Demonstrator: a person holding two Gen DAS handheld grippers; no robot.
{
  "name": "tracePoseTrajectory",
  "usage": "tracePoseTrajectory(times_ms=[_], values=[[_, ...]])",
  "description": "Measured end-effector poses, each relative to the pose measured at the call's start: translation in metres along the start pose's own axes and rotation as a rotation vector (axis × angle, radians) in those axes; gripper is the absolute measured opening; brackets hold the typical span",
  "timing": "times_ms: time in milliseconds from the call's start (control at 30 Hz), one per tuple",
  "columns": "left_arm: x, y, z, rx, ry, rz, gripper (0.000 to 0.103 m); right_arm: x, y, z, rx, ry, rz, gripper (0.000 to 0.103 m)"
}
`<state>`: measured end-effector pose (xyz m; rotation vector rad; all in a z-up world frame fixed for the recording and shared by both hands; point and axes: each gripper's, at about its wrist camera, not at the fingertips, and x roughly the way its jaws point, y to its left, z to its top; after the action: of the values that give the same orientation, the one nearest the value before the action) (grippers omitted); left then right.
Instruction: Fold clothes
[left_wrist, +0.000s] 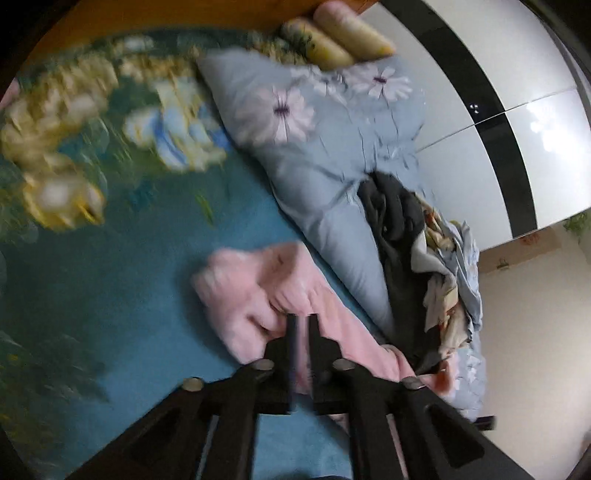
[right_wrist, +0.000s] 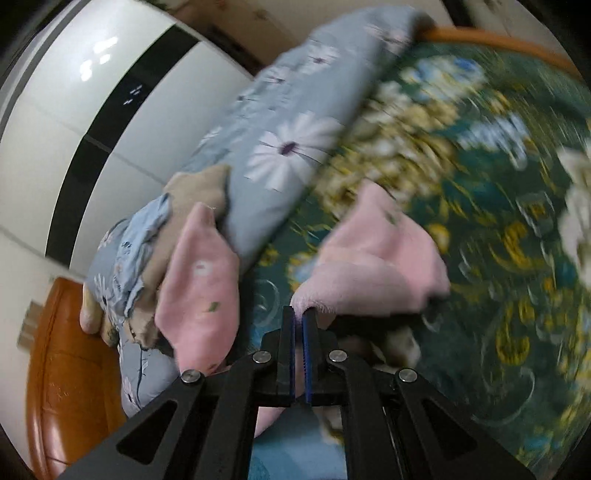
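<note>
A pink fleece garment (left_wrist: 255, 291) lies bunched on the blue floral bedsheet (left_wrist: 110, 280). My left gripper (left_wrist: 303, 321) is shut on a fold of it, pink cloth showing between the fingers. In the right wrist view the same pink garment (right_wrist: 380, 266) hangs bunched from my right gripper (right_wrist: 300, 314), which is shut on its edge above the sheet (right_wrist: 498, 258). A second pink piece with small flowers (right_wrist: 201, 284) lies to the left, against the quilt.
A pale blue daisy-print quilt (left_wrist: 317, 155) (right_wrist: 284, 147) lies along the bed edge. A pile of dark and light clothes (left_wrist: 413, 266) sits on it. Two rolled pillows (left_wrist: 343, 37) lie at the head. White wardrobe doors (left_wrist: 498, 92) stand beyond. Both views are motion-blurred.
</note>
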<state>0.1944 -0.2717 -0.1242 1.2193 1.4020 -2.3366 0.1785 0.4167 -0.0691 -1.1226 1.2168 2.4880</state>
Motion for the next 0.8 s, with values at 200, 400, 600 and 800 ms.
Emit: tracePoseTrajectory(times_ms=[200,400,600,800], values=[[0.080,-0.014,-0.007,-0.004,0.092,0.067,0.063,-0.001,-0.037,-0.015,0.062,0.028,-0.032,0.003],[0.123,-0.030,-0.004,0.001,0.163,0.176,0.006,0.008,-0.048,-0.014,0.072,0.043,-0.040,0.003],[0.102,-0.072,0.017,0.076,0.111,0.175,0.004,0.013,-0.050,-0.011,0.092,0.063,-0.051,0.003],[-0.008,-0.158,0.064,0.209,-0.096,-0.053,0.004,-0.015,0.007,0.030,0.024,-0.028,0.064,0.003]])
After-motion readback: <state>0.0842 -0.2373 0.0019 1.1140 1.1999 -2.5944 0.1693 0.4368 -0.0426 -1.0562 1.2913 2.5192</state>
